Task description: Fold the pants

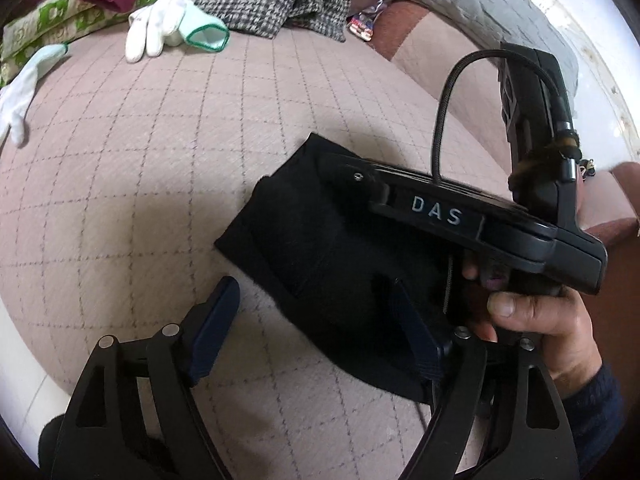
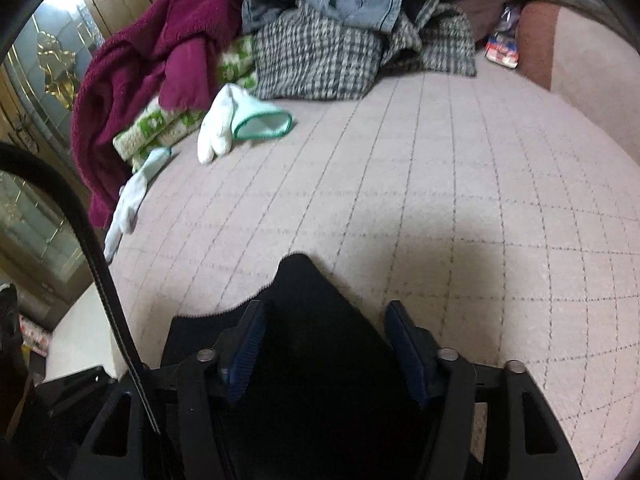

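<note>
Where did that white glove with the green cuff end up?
The white glove lies on the quilted bedspread at the far side, just in front of the checked garment and right of the maroon fleece; upper left in both views.

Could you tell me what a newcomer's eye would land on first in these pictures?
Probably the black pants, folded into a compact dark block on the pale quilted bedcover, with the right claw over them. Next, the white glove farther back, before the heaped clothes.
</note>
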Tool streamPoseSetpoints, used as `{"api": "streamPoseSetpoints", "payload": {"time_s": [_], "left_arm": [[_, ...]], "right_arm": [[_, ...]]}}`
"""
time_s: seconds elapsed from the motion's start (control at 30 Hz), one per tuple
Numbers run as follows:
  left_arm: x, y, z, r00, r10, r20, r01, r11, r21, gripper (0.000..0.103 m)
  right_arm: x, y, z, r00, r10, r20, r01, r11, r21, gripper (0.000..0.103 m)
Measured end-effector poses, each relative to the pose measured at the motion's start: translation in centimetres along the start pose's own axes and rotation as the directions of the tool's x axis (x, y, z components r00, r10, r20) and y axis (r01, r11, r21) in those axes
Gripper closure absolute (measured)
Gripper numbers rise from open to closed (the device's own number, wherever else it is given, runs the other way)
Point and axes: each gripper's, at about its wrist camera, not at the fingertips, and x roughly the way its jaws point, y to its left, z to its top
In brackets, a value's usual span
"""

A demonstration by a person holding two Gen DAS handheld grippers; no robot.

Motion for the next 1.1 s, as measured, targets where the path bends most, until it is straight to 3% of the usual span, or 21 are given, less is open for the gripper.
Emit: {"api": "streamPoseSetpoints", "payload": {"time_s": [0.03,0.07,0.1,0.2,0.33,0.43,0.57,0.63,0.8,0.9,0.97,1.03,1.1], "left_arm": [[0.0,0.2,0.1,1.0,-0.025,0.013,0.025,1.0,-0.004,0.031],[-0.1,0.3,0.2,0.999,-0.043,0.018,0.043,0.999,-0.007,0.045],[-0.1,0.5,0.4,0.997,-0.07,0.009,0.071,0.997,-0.014,0.075],[-1.0,0.5,0.9,0.991,-0.133,0.025,0.133,0.991,-0.01,0.081],[-5.2,-2.6,0.6,0.978,-0.162,0.129,0.143,0.979,0.141,0.083],[-7.9,-6.0,-0.2,0.959,-0.222,0.178,0.173,0.952,0.253,0.084],[-9.7,-10.9,-2.3,0.929,-0.33,0.166,0.246,0.889,0.387,0.084],[-9.1,-13.8,-3.8,0.92,-0.375,0.11,0.292,0.847,0.445,0.084],[-4.3,-19.9,-9.1,0.928,-0.368,-0.061,0.338,0.758,0.558,0.084],[-0.8,-22.0,-12.8,0.927,-0.336,-0.164,0.364,0.711,0.602,0.084],[0.0,-22.7,-14.3,0.934,-0.314,-0.173,0.349,0.683,0.642,0.084],[-0.9,-23.2,-14.9,0.943,-0.297,-0.151,0.316,0.653,0.688,0.083],[-2.1,-23.3,-14.3,0.935,-0.307,-0.181,0.342,0.634,0.693,0.078]], "right_arm": [[-0.1,0.0,0.0,1.0,0.007,0.003,-0.008,1.0,0.014,0.072],[-0.6,-0.1,-0.1,1.0,0.013,0.017,-0.013,0.999,0.032,0.083],[-1.3,0.0,-0.2,0.999,0.022,0.043,-0.024,0.999,0.039,0.087],[-4.3,0.3,-0.4,0.991,0.037,0.131,-0.044,0.998,0.05,0.089],[-9.9,0.7,-1.4,0.96,0.069,0.272,-0.092,0.993,0.07,0.089],[-14.2,0.2,-2.6,0.929,0.073,0.364,-0.118,0.988,0.102,0.089],[-21.2,-1.4,-6.5,0.868,0.053,0.495,-0.159,0.972,0.176,0.089],[-23.9,-2.3,-8.8,0.848,0.013,0.53,-0.142,0.969,0.203,0.089],[-27.4,-6.1,-17.1,0.849,-0.171,0.5,-0.036,0.925,0.378,0.089],[-27.3,-8.6,-22.4,0.854,-0.339,0.396,0.085,0.84,0.535,0.089],[-27.2,-10.1,-25.0,0.864,-0.395,0.312,0.127,0.771,0.625,0.089],[-27.9,-10.8,-27.1,0.865,-0.419,0.277,0.126,0.715,0.688,0.078],[-29.4,-10.4,-28.4,0.85,-0.425,0.311,0.091,0.7,0.709,0.051]]}}
